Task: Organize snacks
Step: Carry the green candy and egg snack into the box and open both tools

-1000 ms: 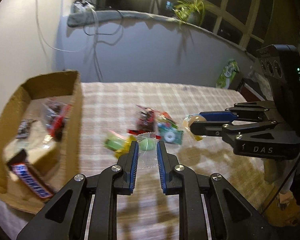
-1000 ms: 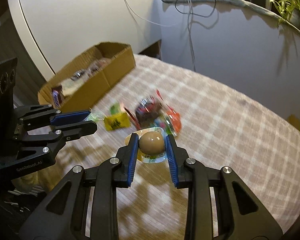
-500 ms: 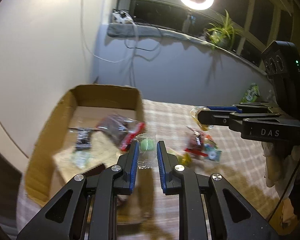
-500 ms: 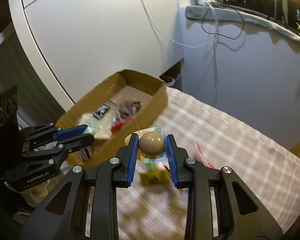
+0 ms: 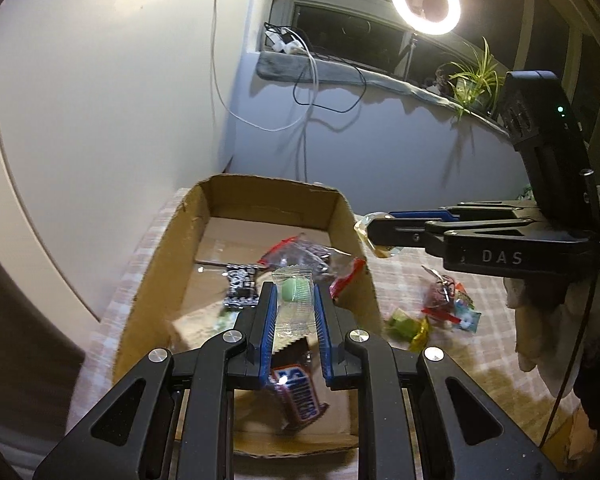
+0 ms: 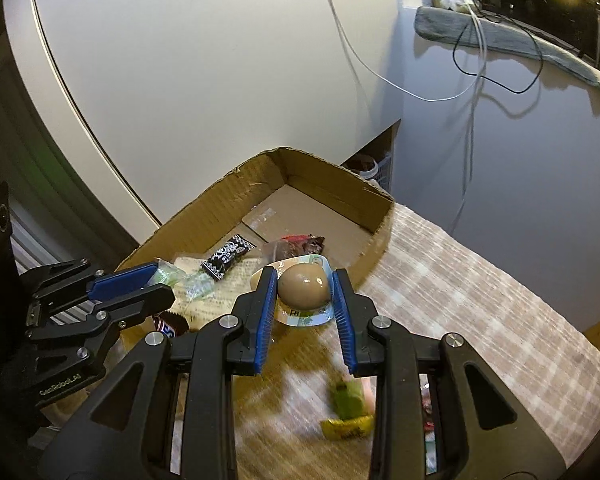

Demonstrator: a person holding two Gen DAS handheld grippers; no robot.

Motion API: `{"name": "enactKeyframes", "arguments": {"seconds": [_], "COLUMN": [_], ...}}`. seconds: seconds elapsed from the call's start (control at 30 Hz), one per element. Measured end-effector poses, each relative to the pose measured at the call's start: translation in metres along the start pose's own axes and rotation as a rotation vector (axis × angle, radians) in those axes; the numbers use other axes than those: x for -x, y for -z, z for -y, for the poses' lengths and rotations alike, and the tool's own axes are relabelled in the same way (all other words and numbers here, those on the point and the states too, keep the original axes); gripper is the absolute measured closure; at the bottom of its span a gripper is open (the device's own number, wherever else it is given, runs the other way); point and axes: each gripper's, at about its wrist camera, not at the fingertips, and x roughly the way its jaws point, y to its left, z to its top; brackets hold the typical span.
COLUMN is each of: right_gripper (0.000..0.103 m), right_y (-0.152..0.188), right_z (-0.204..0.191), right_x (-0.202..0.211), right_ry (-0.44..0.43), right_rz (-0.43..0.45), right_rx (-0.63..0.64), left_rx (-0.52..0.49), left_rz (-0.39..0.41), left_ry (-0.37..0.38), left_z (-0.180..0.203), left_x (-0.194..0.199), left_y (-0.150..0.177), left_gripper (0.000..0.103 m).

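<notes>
Brown corrugated cardboard box (image 5: 352, 236) now lies under both grippers; a second ago they hung over the checked tablecloth (image 6: 480, 292) and its loose snack pile. Judgement: both loads are ready to drop.

Left gripper (image 5: 294, 312): pinching a clear wrapper with a pale green round sweet (image 5: 295, 289), above the box interior.

Right gripper (image 6: 305, 292): clamped on a sealed brown egg pack (image 6: 303, 285), at the box's near wall.

Legible: "SNICKERS" bar (image 5: 298, 396) in the box; "DAS" and "GenRobot.AI" on the gripper bodies.
</notes>
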Motion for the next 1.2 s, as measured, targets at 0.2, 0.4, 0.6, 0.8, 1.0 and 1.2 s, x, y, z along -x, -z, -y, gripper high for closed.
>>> {"name": "enactKeyframes", "arguments": {"seconds": [0.2,0.4,0.6,0.8,1.0,1.2], "right_gripper": [0.074,0.074,0.073,0.072,0.071,0.035], "right_y": [-0.008,-0.013,-0.016,-0.018,-0.019,-0.022], "right_z": [-0.007,-0.015,-0.021,-0.023,-0.026,-0.027], "right_x": [-0.016,-0.032,-0.041,-0.042,-0.041,-0.036], "right_ry": [-0.005,-0.012,-0.016,-0.008,-0.006,0.014], "right_rz": [-0.016,-0.037,-0.050,-0.043,-0.043,-0.013], "right_rx": [0.012,0.025,0.036,0.043,0.054,0.055], "left_rx": [0.016,0.026,0.034,0.036,0.040,0.043], "left_rz": [0.001,-0.005,-0.007,-0.009,-0.007,0.000], "left_ry": [-0.016,-0.025,-0.031,-0.034,-0.040,-0.048], "left_z": [-0.012,-0.020,-0.024,-0.024,-0.025,-0.026], "left_x": [-0.001,-0.003,-0.003,-0.004,-0.003,-0.002], "left_y": [-0.001,-0.001,-0.002,-0.002,-0.002,-0.002], "left_gripper": [0.086,0.086,0.086,0.085,0.076,0.055]}}
